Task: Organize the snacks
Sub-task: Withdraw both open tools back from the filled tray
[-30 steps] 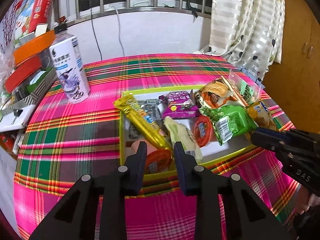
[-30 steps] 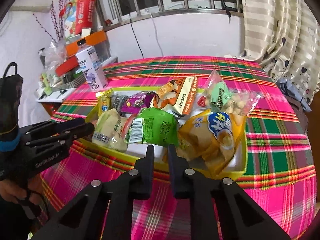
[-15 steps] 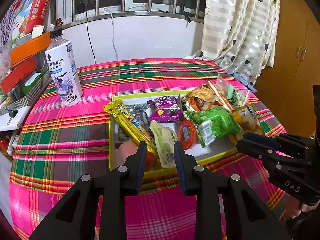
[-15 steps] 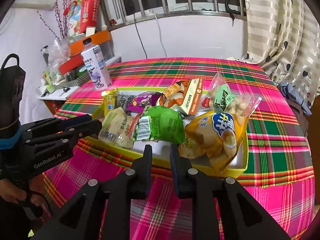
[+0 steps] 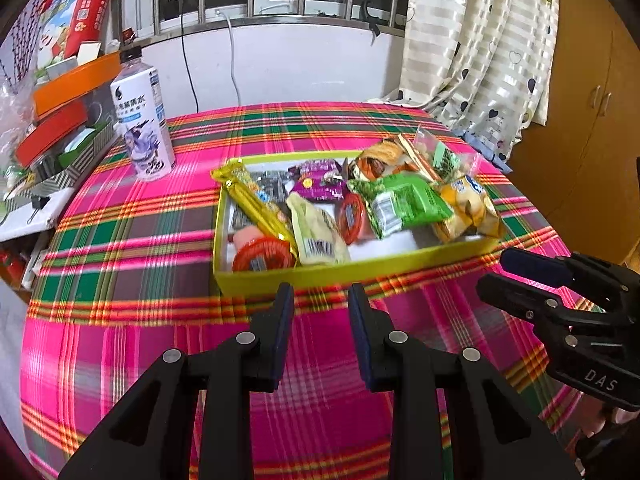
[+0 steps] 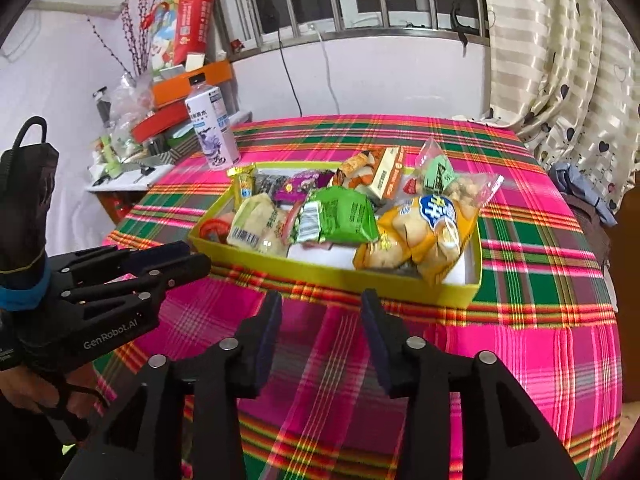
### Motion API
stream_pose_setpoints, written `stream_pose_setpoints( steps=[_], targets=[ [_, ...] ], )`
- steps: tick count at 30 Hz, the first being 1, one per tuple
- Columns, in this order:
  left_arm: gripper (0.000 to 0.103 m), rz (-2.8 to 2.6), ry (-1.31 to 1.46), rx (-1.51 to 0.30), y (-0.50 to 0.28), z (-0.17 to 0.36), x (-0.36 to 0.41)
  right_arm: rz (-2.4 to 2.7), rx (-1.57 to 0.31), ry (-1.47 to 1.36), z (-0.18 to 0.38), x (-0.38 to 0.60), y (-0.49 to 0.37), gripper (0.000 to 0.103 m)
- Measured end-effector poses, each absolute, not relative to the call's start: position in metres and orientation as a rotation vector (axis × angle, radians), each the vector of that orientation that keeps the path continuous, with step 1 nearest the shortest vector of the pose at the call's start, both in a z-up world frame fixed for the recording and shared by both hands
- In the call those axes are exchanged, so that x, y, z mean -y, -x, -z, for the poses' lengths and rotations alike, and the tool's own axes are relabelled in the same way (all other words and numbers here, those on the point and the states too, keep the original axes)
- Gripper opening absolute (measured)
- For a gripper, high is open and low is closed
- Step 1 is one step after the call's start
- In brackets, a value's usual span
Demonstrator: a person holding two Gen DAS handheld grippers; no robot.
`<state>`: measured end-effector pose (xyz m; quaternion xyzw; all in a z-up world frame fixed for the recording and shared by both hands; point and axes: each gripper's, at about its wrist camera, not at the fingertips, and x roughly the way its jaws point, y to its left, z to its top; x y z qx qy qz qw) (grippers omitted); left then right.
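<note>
Along the left edge of the table (image 5: 132, 248), a white water bottle (image 5: 143, 120) stands upright on the plaid cloth, close to a cluttered side shelf (image 5: 48, 128) stacked with orange and red boxes. Between the bottle and the yellow-green tray (image 5: 304, 274) lies a bare stretch of cloth, and another wide bare band runs from the tray's near wall to the table's near edge.

The tray sits near the middle of the table and holds all the snacks. From its left: a long yellow bar (image 5: 256, 204) lying diagonally, a round red-rimmed pack (image 5: 262, 256) in the near left corner, a pale cream packet (image 5: 316, 232), a purple packet (image 5: 318, 180) toward the far wall, a green packet (image 5: 404, 204), and a yellow chip bag (image 6: 424, 232) filling the right end. A clear bag of nuts (image 6: 452, 184) leans over the far right rim.

The left gripper (image 5: 320, 304) hovers over bare cloth just short of the tray's near wall, jaws parted by a moderate gap and holding nothing. The right gripper (image 6: 320, 308) hangs likewise before the tray's near wall, toward its right half, jaws spread a little wider, empty, touching nothing.

To the right, the cloth falls away toward a striped curtain (image 5: 480, 52).
</note>
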<state>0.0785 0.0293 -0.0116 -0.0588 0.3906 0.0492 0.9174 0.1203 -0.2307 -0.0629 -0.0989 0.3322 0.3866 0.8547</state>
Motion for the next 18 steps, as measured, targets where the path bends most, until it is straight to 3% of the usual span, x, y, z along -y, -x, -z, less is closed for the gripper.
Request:
stream_pose_setpoints(
  steps=[18],
  targets=[
    [0.029, -0.137, 0.125, -0.9, -0.07, 0.048, -0.021, -0.715, -0.734, 0.275, 0.096, 0.231, -0.114, 0.053]
  ],
)
